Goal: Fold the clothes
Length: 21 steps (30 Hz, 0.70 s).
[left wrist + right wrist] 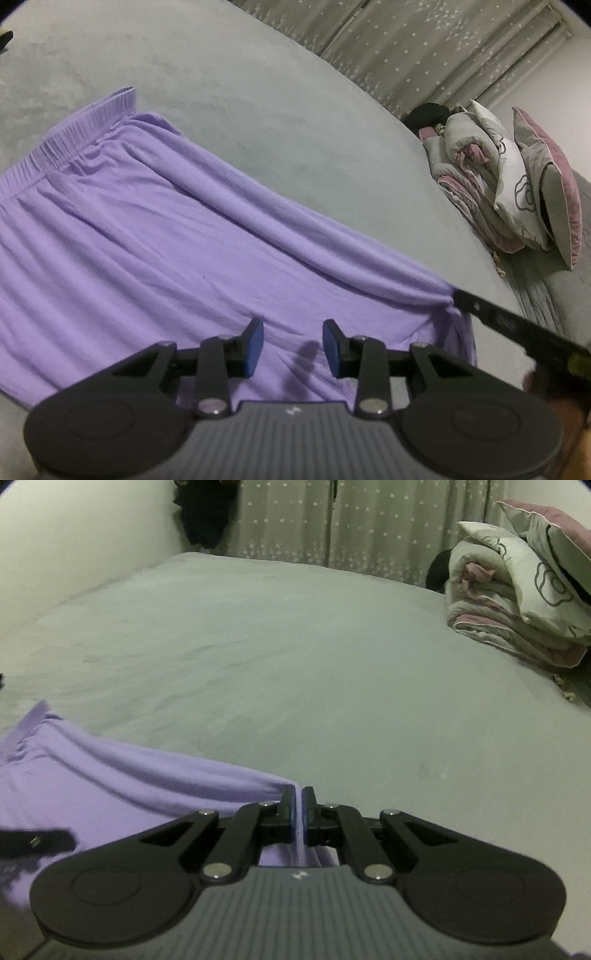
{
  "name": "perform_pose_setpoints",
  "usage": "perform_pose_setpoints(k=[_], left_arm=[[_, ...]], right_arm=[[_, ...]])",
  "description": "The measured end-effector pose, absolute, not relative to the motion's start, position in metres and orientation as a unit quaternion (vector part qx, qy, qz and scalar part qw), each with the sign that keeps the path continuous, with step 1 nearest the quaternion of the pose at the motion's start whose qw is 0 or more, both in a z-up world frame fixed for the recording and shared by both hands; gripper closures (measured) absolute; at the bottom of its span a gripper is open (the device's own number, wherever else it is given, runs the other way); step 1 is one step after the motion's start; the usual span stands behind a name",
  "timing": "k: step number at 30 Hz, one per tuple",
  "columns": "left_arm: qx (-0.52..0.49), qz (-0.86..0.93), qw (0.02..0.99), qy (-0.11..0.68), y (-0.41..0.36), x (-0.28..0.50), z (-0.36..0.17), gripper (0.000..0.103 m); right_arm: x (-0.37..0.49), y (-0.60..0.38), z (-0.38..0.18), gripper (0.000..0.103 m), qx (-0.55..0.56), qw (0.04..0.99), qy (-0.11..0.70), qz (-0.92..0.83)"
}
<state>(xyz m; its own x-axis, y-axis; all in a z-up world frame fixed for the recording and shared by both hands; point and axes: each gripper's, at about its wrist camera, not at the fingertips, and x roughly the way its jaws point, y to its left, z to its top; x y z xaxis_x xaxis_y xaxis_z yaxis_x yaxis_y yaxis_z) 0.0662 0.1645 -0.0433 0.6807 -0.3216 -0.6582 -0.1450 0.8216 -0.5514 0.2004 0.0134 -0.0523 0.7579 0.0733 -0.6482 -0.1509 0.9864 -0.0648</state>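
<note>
Purple pants lie spread on the grey bed sheet, with the elastic waistband at the far left. My left gripper hovers open just above the near hem, nothing between its blue pads. In the right wrist view my right gripper is shut on the corner of the purple pants, and the cloth is drawn into taut folds toward its fingertips. The right gripper's finger also shows at the right in the left wrist view, pinching that same corner.
A folded quilt and pillows are stacked at the bed's far right. Star-patterned curtains hang behind the bed. A dark garment hangs at the back left. The grey bed sheet stretches wide beyond the pants.
</note>
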Motion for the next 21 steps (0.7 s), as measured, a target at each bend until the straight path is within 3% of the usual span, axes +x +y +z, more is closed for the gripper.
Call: perform_pose_setpoints(k=[16,21], left_arm=[[-0.299,-0.063,0.861,0.406,0.166,0.069,-0.045,0.068],[-0.297,-0.066,0.86,0.408,0.165,0.069,-0.044,0.066]], right_arm=[[0.249,0.017,-0.09,0.099,-0.075,0.925,0.371,-0.013],[0.236,0.016,-0.081,0.09,-0.068,0.929,0.365,-0.005]])
